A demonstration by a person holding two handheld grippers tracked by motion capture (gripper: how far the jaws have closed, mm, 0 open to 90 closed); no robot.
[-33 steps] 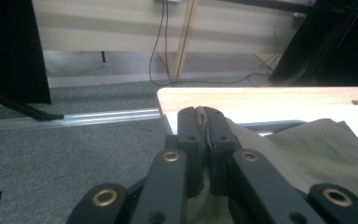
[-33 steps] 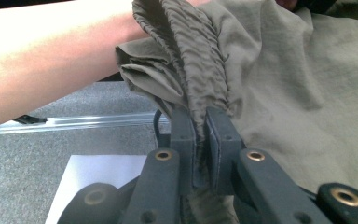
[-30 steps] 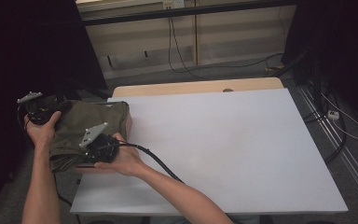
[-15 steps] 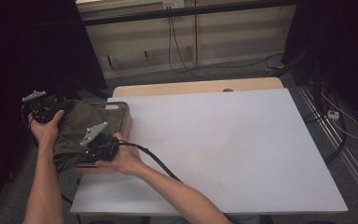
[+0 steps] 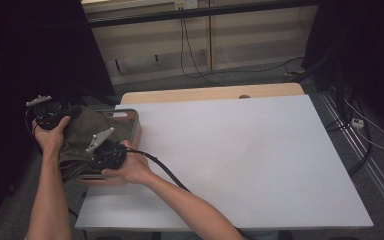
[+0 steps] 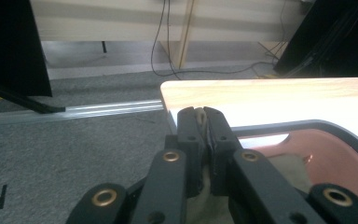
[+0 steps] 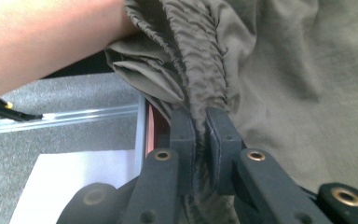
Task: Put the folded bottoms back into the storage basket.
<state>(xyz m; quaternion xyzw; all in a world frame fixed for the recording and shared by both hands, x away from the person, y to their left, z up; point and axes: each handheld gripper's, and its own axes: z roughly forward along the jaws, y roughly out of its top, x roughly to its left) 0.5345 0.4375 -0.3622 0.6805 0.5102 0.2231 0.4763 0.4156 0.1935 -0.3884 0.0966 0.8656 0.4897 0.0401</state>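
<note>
- Since the earlier high view, I see the olive garment and both my hands sitting a little farther toward the left edge of the desk, with the cloth bunched tighter over the tray; the change is small.
- High view: the left gripper [image 5: 47, 114] is off the desk's left edge, clamped on the far left side of the olive garment [image 5: 82, 137], which is draped over the pink tray [image 5: 134, 131] at the desk's [image 5: 240, 165] left side.
- High view: the right gripper [image 5: 105, 150] sits on the near part of the same cloth, its cable trailing back along my forearm across the white desk top.
- Left gripper view: the fingers [image 6: 189, 135] stand closed together with a thin fold of the garment [image 6: 200, 117] pinched between their tips; more cloth shows below them. The tray's [image 6: 335, 154] dark rim and pink inside lie just to the right, and the desk's wooden edge runs behind.
- Right gripper view: the fingers [image 7: 182, 140] are shut on the gathered, elastic edge of the garment [image 7: 279, 84], which rises straight up from the tips and spreads out to the right. My other forearm [image 7: 42, 42] crosses the top left, touching the cloth. A sliver of the tray [image 7: 150, 128] shows left of the fingers, above the white desk surface.
</note>
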